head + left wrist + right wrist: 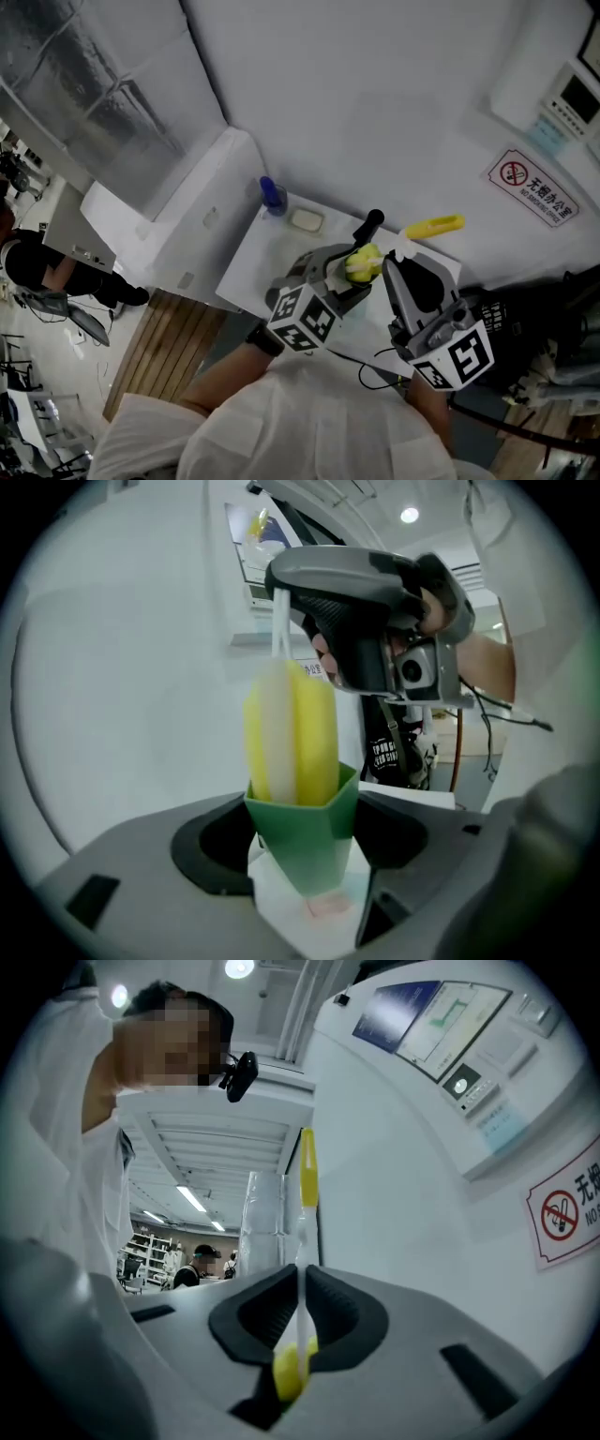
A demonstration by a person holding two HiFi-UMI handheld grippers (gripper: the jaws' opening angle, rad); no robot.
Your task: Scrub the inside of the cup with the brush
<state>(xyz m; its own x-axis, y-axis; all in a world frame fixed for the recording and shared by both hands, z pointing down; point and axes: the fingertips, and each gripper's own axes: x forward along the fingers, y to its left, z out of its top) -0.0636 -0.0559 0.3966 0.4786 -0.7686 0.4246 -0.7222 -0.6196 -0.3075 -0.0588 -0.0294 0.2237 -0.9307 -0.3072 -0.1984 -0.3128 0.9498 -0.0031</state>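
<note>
- Left gripper view: the left claw [306,850] grips the green cup [302,827], with the brush [292,733] head partly inside its mouth.
- Opposite, the right claw [302,1314] pinches the thin handle, long axis lined up with the cup's.

Head cam: we look steeply down from above the person's white shoulders onto the small white table [251,264]. The left gripper [349,281] and right gripper [398,274] sit low-centre, mid-range.

Left gripper cam: rides behind its own jaws, faces along them & upward. It's v. close on the green faceted plastic cup [305,841] at bottom centre, w/ the right gripper at upper centre.

Right gripper cam: same setup, tilted up the white wall, w/ the red-and-white no-smoking sign [567,1208] at right edge.

Shared: we get the yellow-and-white sponge brush [364,264] in all three views, the sign in the head + right gripper views.
</note>
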